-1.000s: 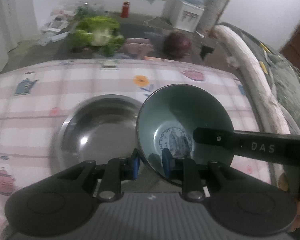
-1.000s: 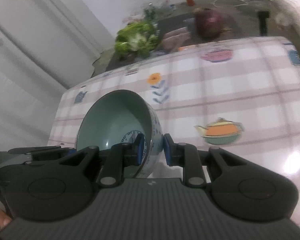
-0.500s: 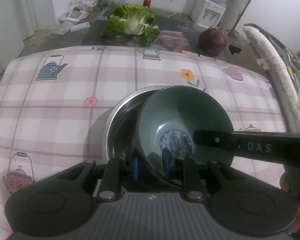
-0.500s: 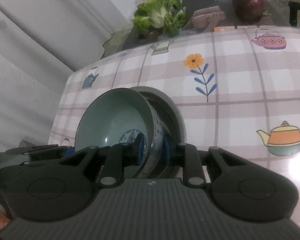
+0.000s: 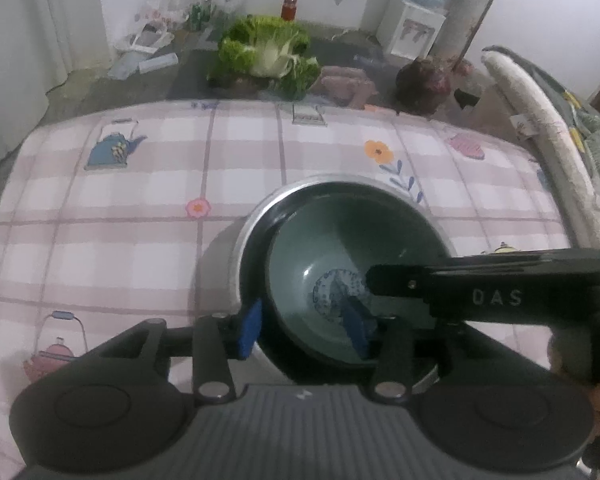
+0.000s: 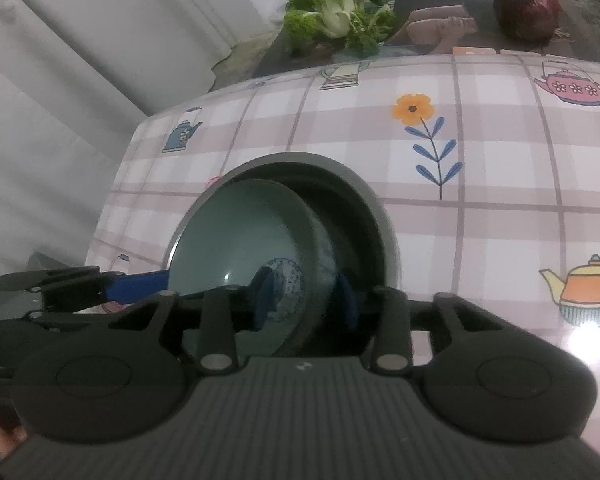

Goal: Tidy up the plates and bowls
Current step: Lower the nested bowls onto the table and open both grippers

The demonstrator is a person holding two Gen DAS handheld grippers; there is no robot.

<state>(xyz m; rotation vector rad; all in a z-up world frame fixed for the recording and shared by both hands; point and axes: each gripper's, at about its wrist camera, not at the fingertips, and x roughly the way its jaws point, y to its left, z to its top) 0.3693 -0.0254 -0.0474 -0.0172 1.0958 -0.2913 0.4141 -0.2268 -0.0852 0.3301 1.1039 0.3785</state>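
The left claw [image 5: 304, 326] has just been opening; its blue pads [image 5: 250, 326] now stand apart on either side of the near rim of the grey-green ceramic bowl with a blue painted centre [image 5: 340, 248], and they do not press on it. The right claw [image 6: 306, 300] has also just been opening, and its two blue pads [image 6: 262, 300] stand a little off the wall of the same bowl, one inside and one outside. This bowl sits inside the larger round stainless steel bowl [image 5: 256, 216], tilted and leaning toward one side of it. The steel bowl stands on the desk [image 5: 140, 220], which is covered with a pink checked cloth printed with teapots and flowers. Beyond the far edge of the desk, on a dark surface, lie a green leafy cabbage [image 5: 266, 54] and a dark purple round cabbage [image 5: 422, 80], well apart from the bowls. A white water dispenser [image 5: 414, 28] stands at the wall.
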